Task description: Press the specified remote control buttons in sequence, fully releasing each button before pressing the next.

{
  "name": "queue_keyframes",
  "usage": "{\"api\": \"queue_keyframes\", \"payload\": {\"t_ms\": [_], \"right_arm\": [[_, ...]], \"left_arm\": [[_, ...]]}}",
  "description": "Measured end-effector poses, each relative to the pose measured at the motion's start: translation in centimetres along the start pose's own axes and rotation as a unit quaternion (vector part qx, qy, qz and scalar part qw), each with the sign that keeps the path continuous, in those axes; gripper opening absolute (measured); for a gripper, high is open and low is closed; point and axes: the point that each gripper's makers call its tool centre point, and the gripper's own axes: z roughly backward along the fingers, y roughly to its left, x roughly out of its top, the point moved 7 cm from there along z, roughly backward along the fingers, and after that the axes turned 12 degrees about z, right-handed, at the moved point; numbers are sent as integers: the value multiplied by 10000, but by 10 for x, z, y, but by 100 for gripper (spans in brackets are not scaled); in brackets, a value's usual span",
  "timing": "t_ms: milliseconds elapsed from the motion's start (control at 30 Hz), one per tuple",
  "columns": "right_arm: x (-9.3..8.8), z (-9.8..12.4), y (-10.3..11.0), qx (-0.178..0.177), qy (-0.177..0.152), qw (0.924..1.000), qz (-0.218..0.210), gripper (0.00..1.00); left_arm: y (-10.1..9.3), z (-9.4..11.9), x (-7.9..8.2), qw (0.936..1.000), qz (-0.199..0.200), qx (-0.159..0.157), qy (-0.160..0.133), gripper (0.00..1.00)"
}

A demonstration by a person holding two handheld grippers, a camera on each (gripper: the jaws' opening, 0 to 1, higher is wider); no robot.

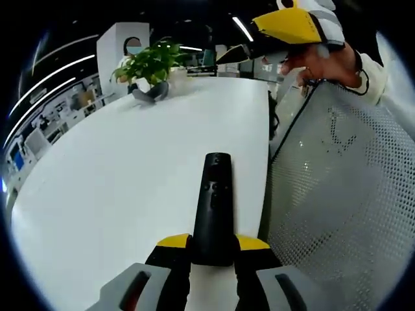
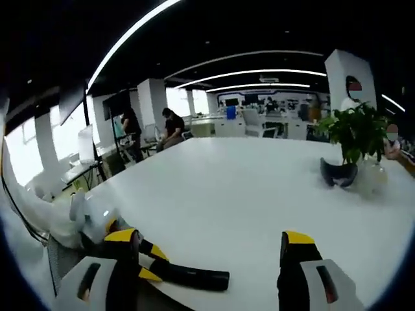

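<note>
Left gripper view: left gripper [image 1: 213, 249] pinches remote [image 1: 215, 204] at lower centre, pointing up-frame over white table [image 1: 123, 188]. Right gripper [image 1: 288, 29] upper right, hand [image 1: 324, 61] on it. Plant [image 1: 150, 65] upper left. Right gripper view: jaws spread, nothing between; remote [image 2: 188, 277] bottom left.

The left gripper [image 1: 213, 249] clamps the near end of a black remote control [image 1: 214, 204] over the white table [image 1: 117, 188] — a potted plant [image 1: 150, 68] stands far left.
</note>
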Motion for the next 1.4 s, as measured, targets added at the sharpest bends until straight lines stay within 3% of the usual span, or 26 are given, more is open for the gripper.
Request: {"api": "queue_keyframes", "payload": {"t_ms": [100, 267, 433, 833, 1400], "right_arm": [[-6, -3, -9, -104, 92, 9998, 139, 89], [-10, 1, -23, -289, 62, 9995, -83, 90], [-10, 5, -26, -574, -78, 9982, -171, 92], [-15, 3, -33, -1036, -24, 9946, -76, 91], [-21, 2, -37, -1230, 171, 9922, 95, 87]], "left_arm": [[0, 0, 0, 10000, -6, -2, 11, 25], [1, 0, 0, 10000, -28, -20, 33, 25], [1, 0, 1, 9999, -49, -32, 89, 25], [5, -1, 3, 9995, -116, -69, 282, 25], [44, -4, 19, 9976, -406, -172, 542, 25]]}}
